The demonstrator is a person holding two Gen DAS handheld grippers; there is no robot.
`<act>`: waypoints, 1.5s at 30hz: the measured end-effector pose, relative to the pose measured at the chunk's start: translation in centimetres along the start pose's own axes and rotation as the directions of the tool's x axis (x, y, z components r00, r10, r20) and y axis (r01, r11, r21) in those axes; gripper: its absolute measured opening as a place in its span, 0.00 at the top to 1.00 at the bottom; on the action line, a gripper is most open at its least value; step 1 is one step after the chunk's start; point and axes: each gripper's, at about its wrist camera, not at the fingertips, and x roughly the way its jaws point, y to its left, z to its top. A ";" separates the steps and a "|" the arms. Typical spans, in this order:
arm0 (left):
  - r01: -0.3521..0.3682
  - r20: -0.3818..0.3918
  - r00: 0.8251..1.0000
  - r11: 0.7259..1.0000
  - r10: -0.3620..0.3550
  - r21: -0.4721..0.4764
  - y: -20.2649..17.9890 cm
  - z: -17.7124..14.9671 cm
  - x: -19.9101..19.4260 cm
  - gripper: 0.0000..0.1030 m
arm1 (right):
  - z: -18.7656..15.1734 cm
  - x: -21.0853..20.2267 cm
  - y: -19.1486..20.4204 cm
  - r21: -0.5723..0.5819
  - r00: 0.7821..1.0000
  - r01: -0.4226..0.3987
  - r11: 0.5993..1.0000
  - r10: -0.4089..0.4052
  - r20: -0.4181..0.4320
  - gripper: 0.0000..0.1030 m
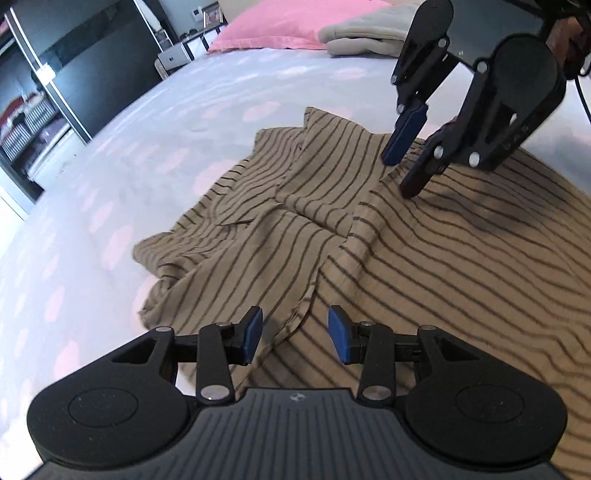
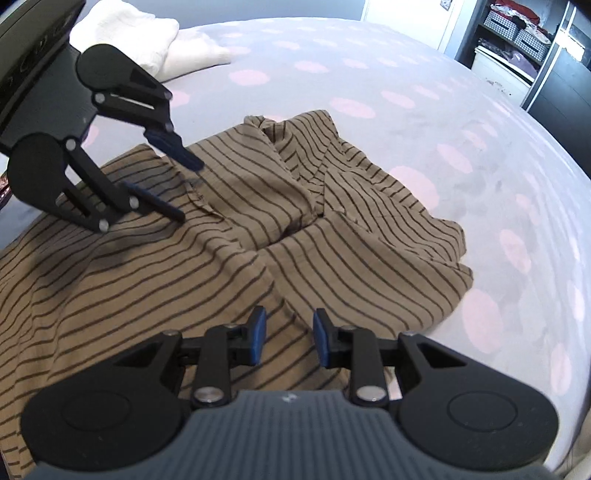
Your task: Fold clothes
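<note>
Shirt (image 1: 332, 229) lies rumpled on the bed (image 1: 129, 166), centre of both wrist views, running off toward the lower right in the left view and lower left in the right view. Tan cloth, thin dark stripes, light weave by the look of it; it drapes in soft ridges, and one section is bunched and overlapped near the middle.

Left gripper (image 1: 295, 338): fingers apart, nothing between them, hanging above a raised fold line of the shirt. Right gripper (image 2: 288, 338): fingers likewise apart and empty, over the shirt's near edge. In the left view the right gripper shows at upper right, tips close to the cloth; contact cannot be told.

Bed sheet is pale grey-lilac with pink dots, smooth. A pink pillow (image 1: 295, 22) and a folded beige garment (image 1: 369, 33) sit at the top of the left view; a white folded item (image 2: 147, 40) at upper left of the right view. All well apart from the shirt.

Risks, as judged:
- Thin cloth in layers: a pinch may take two layers instead of one and drag the bunched part along.
- A shallow pinch on a ridge could slip out when lifted.
- The sheet is slack enough that fingers pressed low might catch it with the shirt.
- Uneven lift by the two grippers would skew the fold.
</note>
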 end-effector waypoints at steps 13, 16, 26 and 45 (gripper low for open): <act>-0.065 0.028 0.997 0.992 0.068 -0.112 1.7 1.0 -2.0 1.00 | 1.3 -1.6 -0.2 0.042 0.992 0.062 0.997 -0.067 0.105 0.99; -0.057 0.002 0.998 0.991 0.057 -0.124 1.9 0.8 -1.2 1.00 | 1.7 -1.1 0.4 0.027 0.988 0.101 0.995 -0.104 0.114 0.99; -0.116 -0.019 0.993 0.963 0.115 -0.245 4.2 -1.8 -2.9 0.55 | -0.6 -1.4 -2.2 0.166 0.989 0.136 0.977 -0.144 0.034 0.67; -0.044 -0.107 0.994 0.883 -0.007 -0.468 6.6 -6.9 -3.3 0.99 | -7.5 -3.0 -5.3 0.448 0.997 0.054 0.893 -0.024 -0.071 0.94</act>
